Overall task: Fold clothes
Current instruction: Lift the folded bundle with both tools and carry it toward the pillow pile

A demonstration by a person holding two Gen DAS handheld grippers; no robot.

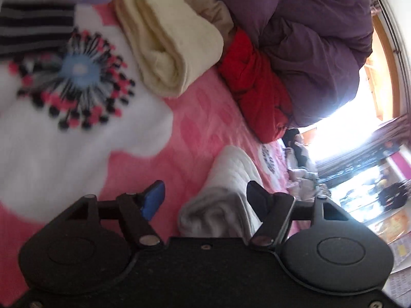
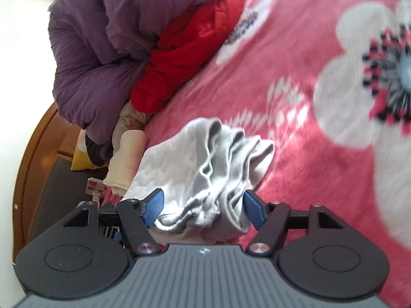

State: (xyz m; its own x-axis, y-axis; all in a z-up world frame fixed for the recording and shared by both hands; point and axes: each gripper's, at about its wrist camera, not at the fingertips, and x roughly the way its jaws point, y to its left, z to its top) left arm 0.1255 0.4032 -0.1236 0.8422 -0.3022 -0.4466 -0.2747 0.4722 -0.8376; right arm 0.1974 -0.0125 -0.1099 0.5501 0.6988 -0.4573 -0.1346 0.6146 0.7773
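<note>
Bed blanket: pink plush, large white flowers with dark-and-pink centres; fills most of both views and carries everything listed.

Purple padded coat: bulky heap, upper right of the left wrist view, upper left of the right wrist view.

Red garment: crumpled, lying against the lower edge of the purple coat, touching it.

Cream folded towel: thick roll, upper centre of the left wrist view, long axis running from upper left to lower right; a tan cloth edge shows behind it.

Striped dark cloth: upper left of the left wrist view, blurred.

Grey garment: the task's thing, bunched in loose folds on the blanket, lower centre of the right wrist view; long axis runs from lower left to upper right. In the left wrist view it sits lower centre-right, partly behind the right-hand finger.

Right gripper: jaws spread wide, blue pads either side of the garment's near end; cloth lies between them, pads not pressing, released.

Left gripper: jaws spread wide, nothing clamped; the grey garment's edge lies near its right-hand finger.
</note>
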